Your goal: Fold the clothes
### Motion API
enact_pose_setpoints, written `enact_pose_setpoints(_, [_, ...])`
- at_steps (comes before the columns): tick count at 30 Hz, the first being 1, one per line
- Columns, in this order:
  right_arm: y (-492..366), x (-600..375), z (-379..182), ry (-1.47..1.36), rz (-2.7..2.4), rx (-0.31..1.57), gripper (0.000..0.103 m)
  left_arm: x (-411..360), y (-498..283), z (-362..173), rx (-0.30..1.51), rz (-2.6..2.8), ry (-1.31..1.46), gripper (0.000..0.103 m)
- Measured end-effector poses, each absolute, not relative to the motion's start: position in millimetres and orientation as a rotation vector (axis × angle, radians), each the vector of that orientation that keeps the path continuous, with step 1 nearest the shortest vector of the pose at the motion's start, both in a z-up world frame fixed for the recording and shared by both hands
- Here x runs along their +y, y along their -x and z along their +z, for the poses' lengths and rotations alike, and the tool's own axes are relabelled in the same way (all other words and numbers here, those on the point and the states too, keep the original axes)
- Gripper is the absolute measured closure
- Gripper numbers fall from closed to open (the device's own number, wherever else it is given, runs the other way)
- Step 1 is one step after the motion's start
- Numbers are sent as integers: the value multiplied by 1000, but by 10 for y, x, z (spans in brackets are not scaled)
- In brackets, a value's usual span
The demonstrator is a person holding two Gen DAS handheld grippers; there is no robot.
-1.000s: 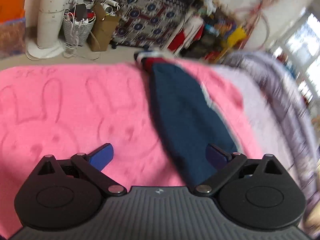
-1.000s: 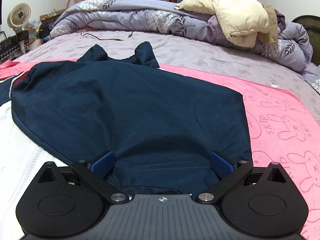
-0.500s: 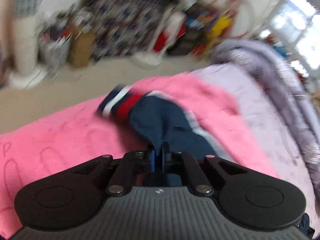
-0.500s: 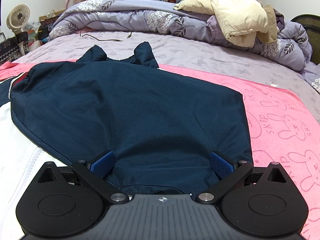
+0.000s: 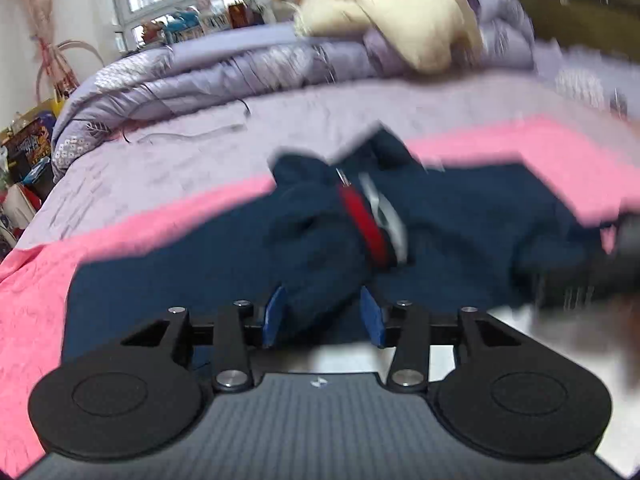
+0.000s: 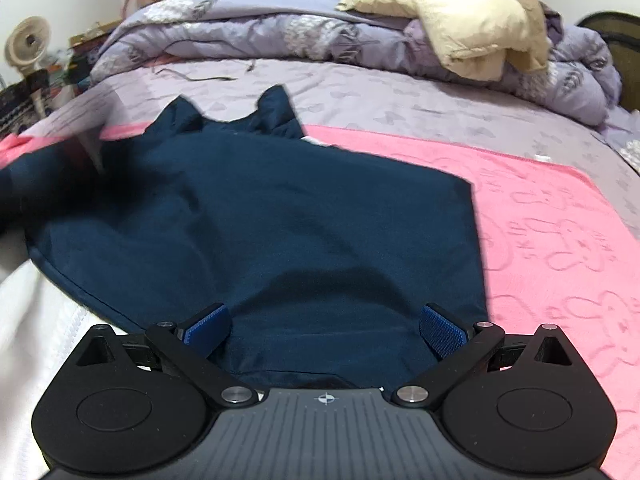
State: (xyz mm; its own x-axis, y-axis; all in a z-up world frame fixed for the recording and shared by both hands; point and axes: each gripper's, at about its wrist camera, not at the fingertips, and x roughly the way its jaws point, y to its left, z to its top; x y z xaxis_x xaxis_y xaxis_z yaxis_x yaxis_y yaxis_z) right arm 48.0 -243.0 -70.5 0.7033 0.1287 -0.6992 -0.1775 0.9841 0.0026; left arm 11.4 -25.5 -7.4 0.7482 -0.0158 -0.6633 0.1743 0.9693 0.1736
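A navy garment (image 6: 280,220) lies spread on a pink bunny towel (image 6: 560,220) on the bed. Its sleeve (image 5: 320,248), with a red and white striped cuff (image 5: 364,220), is folded across the body. My left gripper (image 5: 322,318) is partly open, and the sleeve's bunched cloth sits between its blue pads (image 5: 274,316). In the right wrist view my right gripper (image 6: 324,328) stands open just above the garment's near hem, holding nothing. White fabric (image 6: 32,320) shows beside the navy cloth at the near left.
A lilac duvet (image 6: 280,32) is heaped at the back of the bed with a cream jacket (image 6: 460,20) on it. A thin cable (image 6: 208,78) lies on the sheet. A small fan (image 6: 26,46) stands far left. A dark blurred shape (image 5: 624,264) sits at the left view's right edge.
My left gripper shut on the sleeve, swung it over onto the garment's body, and its fingers have now parted. The right gripper has stayed open and shifted only slightly.
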Motion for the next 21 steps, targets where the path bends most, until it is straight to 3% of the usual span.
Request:
enact_pose_setpoints(3, [-444, -2513, -527, -24, 192, 742, 1, -232, 216, -101, 702, -112, -231, 42])
enact_pose_setpoints(5, [-441, -2495, -416, -105, 235, 721, 1, -64, 319, -152, 722, -53, -207, 27])
enact_pose_setpoints(12, [-920, -1557, -572, -210, 336, 772, 3, 560, 648, -334, 814, 152, -107, 28])
enact_pose_setpoints(13, [-1009, -1456, -642, -242, 331, 802, 10, 663, 671, -379, 836, 166, -65, 28])
enact_pose_setpoints(14, [-1059, -1371, -686, -267, 330, 818, 29, 736, 717, -402, 840, 164, -18, 27])
enact_pose_setpoints(17, [-1035, -1231, -578, -239, 316, 804, 63, 878, 819, -451, 842, 160, 73, 24])
enact_pose_setpoints(18, [-995, -1227, -504, -218, 309, 784, 71, 874, 829, -455, 839, 162, 70, 24])
enact_pose_setpoints(21, [-786, -1409, -200, -144, 280, 669, 74, 862, 860, -467, 830, 168, 61, 23])
